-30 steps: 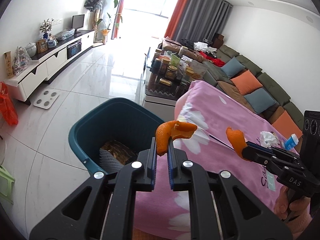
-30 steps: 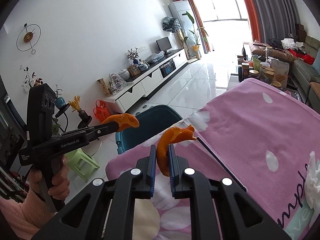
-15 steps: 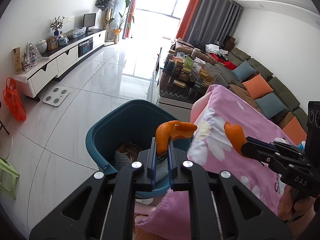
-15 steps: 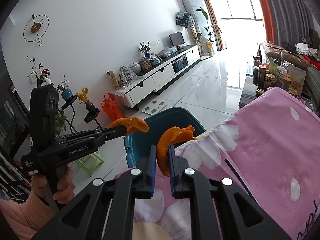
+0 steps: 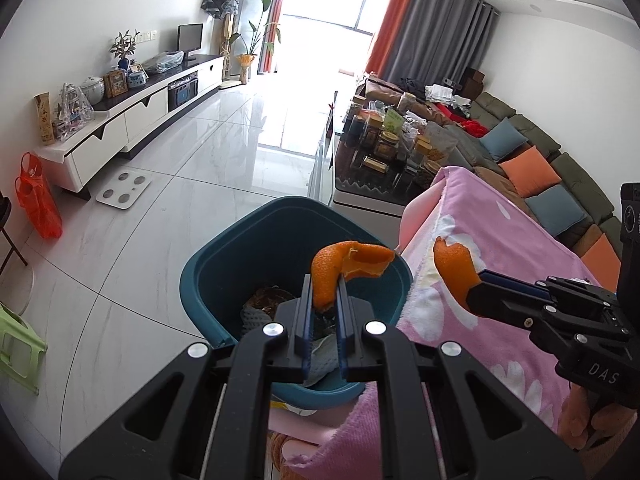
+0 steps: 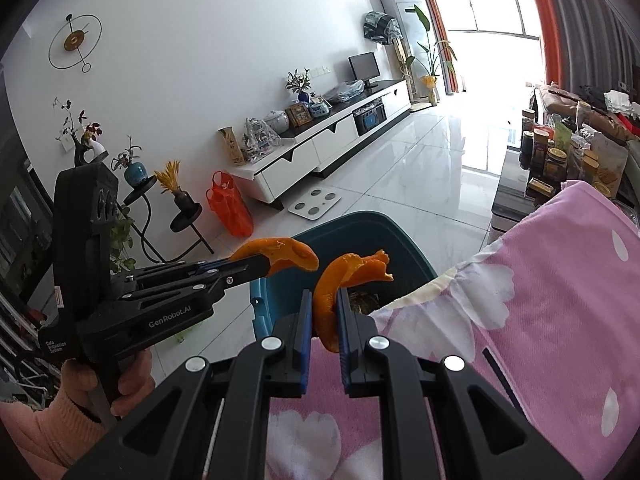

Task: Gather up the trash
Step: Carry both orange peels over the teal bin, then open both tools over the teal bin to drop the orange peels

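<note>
My left gripper (image 5: 323, 293) is shut on a curled piece of orange peel (image 5: 344, 266) and holds it over the teal trash bin (image 5: 224, 272), which has some trash inside. My right gripper (image 6: 325, 307) is shut on a second orange peel (image 6: 352, 272), held over the pink table edge just short of the bin (image 6: 380, 228). The right gripper (image 5: 474, 285) with its peel (image 5: 454, 264) shows at the right of the left wrist view. The left gripper (image 6: 256, 266) with its peel (image 6: 284, 256) shows at the left of the right wrist view.
A pink flowered cloth (image 5: 512, 264) covers the table beside the bin. A glass coffee table with jars (image 5: 384, 148) stands beyond it, a sofa (image 5: 552, 176) to the right. A white TV cabinet (image 5: 120, 128), a scale (image 5: 124, 190), an orange bag (image 5: 38, 200) and a green stool (image 5: 16, 340) lie left.
Both grippers have moved left off the table toward the bin, each still holding its peel. The left peel now hangs over the bin's opening.
</note>
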`<state>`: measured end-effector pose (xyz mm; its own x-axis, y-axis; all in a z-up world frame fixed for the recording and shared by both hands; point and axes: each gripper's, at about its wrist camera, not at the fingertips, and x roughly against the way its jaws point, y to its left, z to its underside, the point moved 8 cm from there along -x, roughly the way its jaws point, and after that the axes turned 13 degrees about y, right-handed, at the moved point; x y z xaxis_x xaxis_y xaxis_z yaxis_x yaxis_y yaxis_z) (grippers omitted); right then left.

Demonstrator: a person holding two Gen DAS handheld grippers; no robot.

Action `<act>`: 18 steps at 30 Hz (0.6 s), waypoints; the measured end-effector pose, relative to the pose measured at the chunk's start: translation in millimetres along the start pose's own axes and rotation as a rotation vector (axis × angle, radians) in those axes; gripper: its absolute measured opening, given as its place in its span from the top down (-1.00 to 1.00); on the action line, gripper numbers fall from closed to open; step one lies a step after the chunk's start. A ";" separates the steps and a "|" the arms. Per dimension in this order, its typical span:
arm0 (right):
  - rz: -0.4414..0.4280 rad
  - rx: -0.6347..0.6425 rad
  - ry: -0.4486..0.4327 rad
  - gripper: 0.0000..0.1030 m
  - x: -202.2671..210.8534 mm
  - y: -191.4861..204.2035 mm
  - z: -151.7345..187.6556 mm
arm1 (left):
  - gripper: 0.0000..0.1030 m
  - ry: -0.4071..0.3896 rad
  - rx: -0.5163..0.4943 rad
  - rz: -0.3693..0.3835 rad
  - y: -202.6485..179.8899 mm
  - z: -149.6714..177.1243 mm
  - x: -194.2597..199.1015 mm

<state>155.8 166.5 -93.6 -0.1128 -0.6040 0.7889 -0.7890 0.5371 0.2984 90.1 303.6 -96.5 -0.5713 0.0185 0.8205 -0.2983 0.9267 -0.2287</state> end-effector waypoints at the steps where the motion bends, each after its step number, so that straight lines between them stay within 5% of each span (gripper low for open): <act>1: -0.001 0.000 0.002 0.80 -1.5 -0.2 -0.8 | 0.81 0.001 0.001 -0.001 0.3 -0.8 -0.7; 18: -0.011 -0.008 0.067 0.80 -37.7 -1.2 -20.5 | 0.79 0.046 0.034 -0.049 11.8 -5.5 -27.3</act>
<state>173.4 200.6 -112.7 -0.0631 -0.5688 0.8200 -0.7852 0.5354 0.3110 106.4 316.1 -118.7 -0.5199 -0.0088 0.8542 -0.3514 0.9136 -0.2045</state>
